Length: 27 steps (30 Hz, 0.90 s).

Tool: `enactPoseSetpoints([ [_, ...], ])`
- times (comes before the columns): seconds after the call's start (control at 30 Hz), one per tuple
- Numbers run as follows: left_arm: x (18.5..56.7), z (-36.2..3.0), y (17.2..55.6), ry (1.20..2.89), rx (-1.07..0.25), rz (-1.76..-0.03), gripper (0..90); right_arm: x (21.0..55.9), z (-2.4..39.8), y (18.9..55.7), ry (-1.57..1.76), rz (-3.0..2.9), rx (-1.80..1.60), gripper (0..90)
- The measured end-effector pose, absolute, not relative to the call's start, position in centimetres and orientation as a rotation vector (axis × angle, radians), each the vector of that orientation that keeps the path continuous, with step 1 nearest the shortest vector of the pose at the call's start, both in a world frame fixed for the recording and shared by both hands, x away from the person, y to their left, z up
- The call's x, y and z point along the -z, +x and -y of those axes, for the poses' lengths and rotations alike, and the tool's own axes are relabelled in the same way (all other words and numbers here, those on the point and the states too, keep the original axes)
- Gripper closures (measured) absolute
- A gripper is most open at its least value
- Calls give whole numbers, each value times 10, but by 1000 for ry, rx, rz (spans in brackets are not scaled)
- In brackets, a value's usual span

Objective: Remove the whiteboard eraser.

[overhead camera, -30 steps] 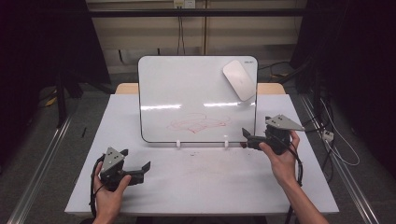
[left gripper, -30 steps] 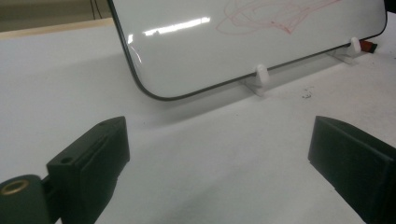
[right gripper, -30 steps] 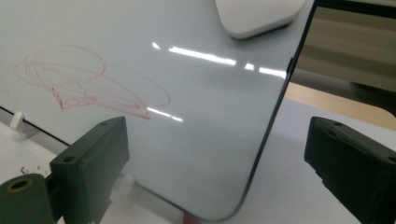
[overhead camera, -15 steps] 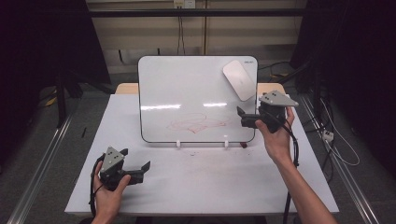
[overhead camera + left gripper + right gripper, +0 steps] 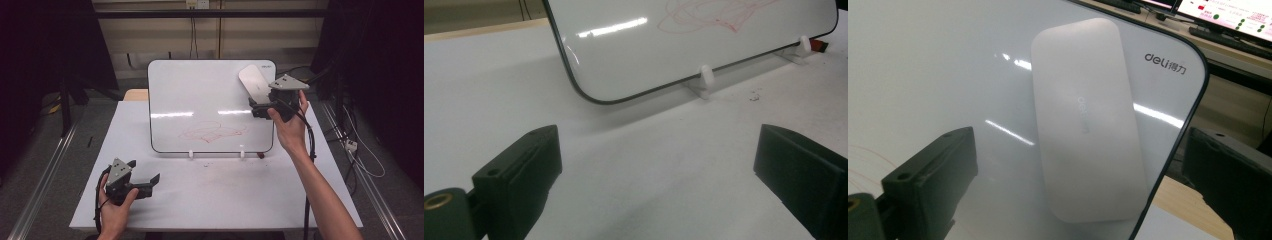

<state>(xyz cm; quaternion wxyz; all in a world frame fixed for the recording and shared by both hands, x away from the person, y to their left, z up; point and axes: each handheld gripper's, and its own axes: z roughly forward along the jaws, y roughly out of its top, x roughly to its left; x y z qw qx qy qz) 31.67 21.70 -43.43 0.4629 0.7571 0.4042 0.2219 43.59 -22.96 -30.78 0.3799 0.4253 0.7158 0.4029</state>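
A white whiteboard (image 5: 200,100) stands upright on two small white feet on the table (image 5: 225,200). It has a red scribble (image 5: 212,131) low on its face. A white oblong eraser (image 5: 252,82) clings to its top right corner. My right gripper (image 5: 255,107) is held up just below and right of the eraser. Its jaws have just been opening and stand wide. In the right gripper view the eraser (image 5: 1088,120) lies ahead between them, untouched. My left gripper (image 5: 142,171) rests open at the table's front left, facing the board (image 5: 649,45), with nothing between its jaws.
A small red thing (image 5: 260,155) lies on the table by the board's right foot. A cable trails from the right gripper over the table's right side. Dark curtains and cables on the floor surround the table.
The right hand has lifted its gripper from the board's lower right edge up toward the eraser at the top right corner. The left gripper has stayed put.
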Motion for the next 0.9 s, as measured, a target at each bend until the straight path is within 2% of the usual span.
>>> enactPoseSetpoints([
  [0.2,434,-217,318,1848,-536,-1001,51,304,228,451,1115,-1849,-979,92],
  [0.5,434,-214,322,1857,-529,-1000,51,305,229,462,1064,-1881,-927,83],
  [0.9,435,-214,322,1865,-519,-988,51,313,212,476,995,-1909,-798,201],
])
